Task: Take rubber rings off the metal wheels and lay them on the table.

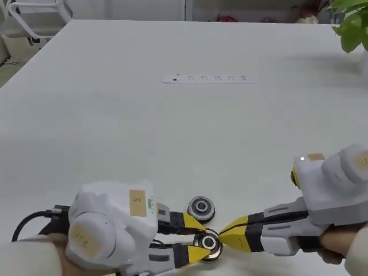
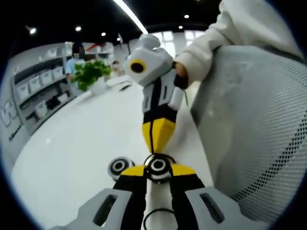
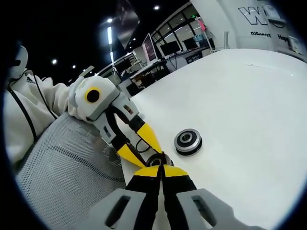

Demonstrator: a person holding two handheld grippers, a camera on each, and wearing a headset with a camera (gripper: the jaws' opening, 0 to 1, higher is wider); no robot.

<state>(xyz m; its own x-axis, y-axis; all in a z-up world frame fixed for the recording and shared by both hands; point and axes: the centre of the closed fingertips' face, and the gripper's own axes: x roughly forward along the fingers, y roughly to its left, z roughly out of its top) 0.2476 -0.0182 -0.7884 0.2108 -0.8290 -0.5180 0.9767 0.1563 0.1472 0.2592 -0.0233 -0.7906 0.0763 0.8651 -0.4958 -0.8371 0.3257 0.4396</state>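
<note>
A metal wheel (image 1: 210, 244) sits between the yellow jaws of my left gripper (image 1: 201, 241), which is shut on it near the table's front edge. In the left gripper view the same wheel (image 2: 158, 166) shows a dark ring around its rim. My right gripper (image 1: 221, 234) comes in from the right with its jaws together, tips against that wheel's rim; whether they pinch the rubber I cannot tell. A second wheel (image 1: 201, 208) with a black rubber ring lies flat on the table just behind. A thin black loop (image 2: 158, 216) lies between the left jaws' bases.
A flush socket strip (image 1: 210, 79) is set into the white table (image 1: 172, 132) further back. A green plant (image 1: 353, 23) stands at the far right corner, a white chair (image 1: 34, 17) at the far left. A grey mesh chair back (image 2: 249, 134) is close behind the grippers.
</note>
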